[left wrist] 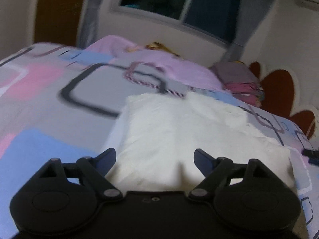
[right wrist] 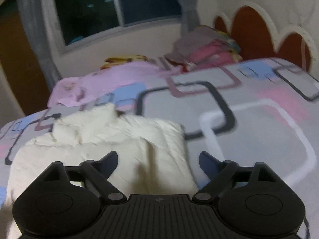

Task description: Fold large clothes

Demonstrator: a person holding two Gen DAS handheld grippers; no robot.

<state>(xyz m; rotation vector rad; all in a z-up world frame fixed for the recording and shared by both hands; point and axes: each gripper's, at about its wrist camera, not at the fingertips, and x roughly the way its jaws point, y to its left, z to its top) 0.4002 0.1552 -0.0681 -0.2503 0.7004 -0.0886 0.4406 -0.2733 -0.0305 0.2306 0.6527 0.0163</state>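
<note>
A bed (left wrist: 49, 91) with a grey, pink and blue patterned cover stood under a dark window (right wrist: 95, 10). A folded white garment (left wrist: 179, 131) lay on it. The left gripper (left wrist: 155, 155) and right gripper (right wrist: 158, 158) hovered over it, jaws wide apart, holding nothing.

White padded garment (left wrist: 179, 131) lies folded flat on the patterned bedspread (left wrist: 49, 103)
</note>
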